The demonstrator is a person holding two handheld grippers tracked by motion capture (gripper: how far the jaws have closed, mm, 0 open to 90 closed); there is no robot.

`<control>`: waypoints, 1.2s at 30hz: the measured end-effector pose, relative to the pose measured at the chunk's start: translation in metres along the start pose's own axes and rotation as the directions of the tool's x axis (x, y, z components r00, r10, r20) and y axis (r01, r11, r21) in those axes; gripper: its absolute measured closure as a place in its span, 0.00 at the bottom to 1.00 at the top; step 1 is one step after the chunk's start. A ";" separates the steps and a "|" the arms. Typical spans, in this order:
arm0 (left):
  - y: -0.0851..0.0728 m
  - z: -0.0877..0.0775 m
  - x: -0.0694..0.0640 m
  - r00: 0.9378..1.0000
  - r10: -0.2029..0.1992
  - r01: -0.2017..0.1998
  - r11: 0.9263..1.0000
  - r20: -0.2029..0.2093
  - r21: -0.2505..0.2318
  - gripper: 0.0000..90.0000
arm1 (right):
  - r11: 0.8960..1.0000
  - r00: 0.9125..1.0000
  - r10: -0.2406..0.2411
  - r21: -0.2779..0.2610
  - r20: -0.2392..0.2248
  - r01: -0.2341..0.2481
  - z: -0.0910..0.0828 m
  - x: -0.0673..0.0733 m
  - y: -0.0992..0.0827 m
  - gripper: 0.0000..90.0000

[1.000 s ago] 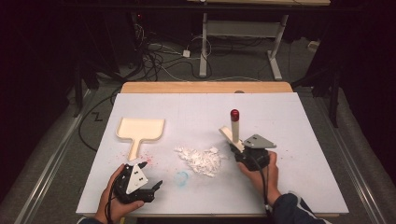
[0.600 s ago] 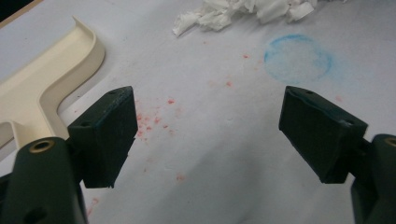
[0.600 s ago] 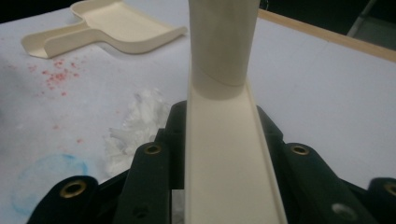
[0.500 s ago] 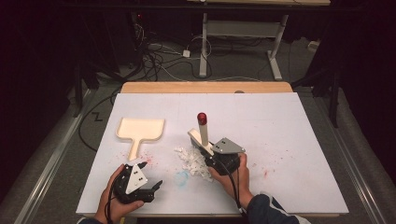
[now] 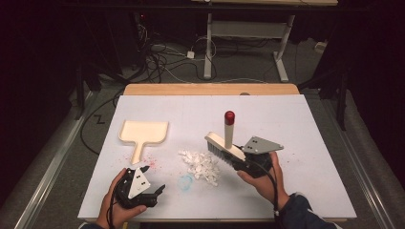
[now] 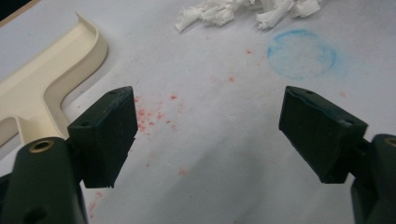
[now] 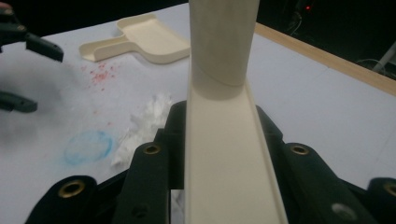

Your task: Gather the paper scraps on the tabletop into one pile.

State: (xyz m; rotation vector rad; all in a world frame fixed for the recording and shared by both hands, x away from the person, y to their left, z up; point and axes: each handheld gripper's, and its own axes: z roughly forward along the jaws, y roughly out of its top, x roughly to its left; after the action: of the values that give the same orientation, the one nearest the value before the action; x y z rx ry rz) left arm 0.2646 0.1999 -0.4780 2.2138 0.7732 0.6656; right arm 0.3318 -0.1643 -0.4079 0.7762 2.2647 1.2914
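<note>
Since half a second ago our right gripper, clamped on the brush, has swung back right of the paper scraps mid-table. Scraps look gathered, we judge; the dustpan toward the left edge waits empty. Our left gripper rests spread.

I log table: white matt sheet, paper-like, over pale wood board showing along far edge. Sheet stained: red speckles and blue chalky ring near my left gripper. Dustpan left of ring: cream plastic, smooth, slight sheen. Brush right of ring: same cream plastic body, red cap on handle, dark bristles, clamped in my right gripper. Scraps between ring and brush: white crumpled paper, matt. I note gripper jaws black, matt, brass-coloured screw inserts; grey plates on top, matt.
</note>
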 end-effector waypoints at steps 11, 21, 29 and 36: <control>0.000 -0.001 0.000 1.000 0.005 -0.005 1.000 -0.004 0.006 0.21 | 0.994 0.979 -0.067 0.071 -0.190 0.082 -0.050 0.000 -0.026 0.75; 0.000 0.000 -0.001 1.000 0.013 -0.013 1.000 0.002 0.005 0.21 | 0.976 0.946 -0.129 0.130 -0.298 0.174 -0.024 0.023 -0.036 0.75; 0.001 0.003 -0.001 1.000 0.016 -0.016 1.000 0.011 0.007 0.21 | 0.981 0.951 -0.158 0.072 -0.265 0.183 0.006 0.023 -0.021 0.75; 0.000 0.001 -0.002 1.000 0.019 -0.019 1.000 0.009 0.006 0.21 | 0.990 0.957 -0.129 0.019 -0.259 0.138 -0.015 0.018 -0.015 0.75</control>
State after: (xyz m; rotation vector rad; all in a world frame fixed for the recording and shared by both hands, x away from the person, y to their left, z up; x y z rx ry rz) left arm 0.2643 0.1980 -0.4788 2.2310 0.7508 0.6626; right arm 0.3052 -0.1687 -0.4154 0.4796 2.5015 1.3560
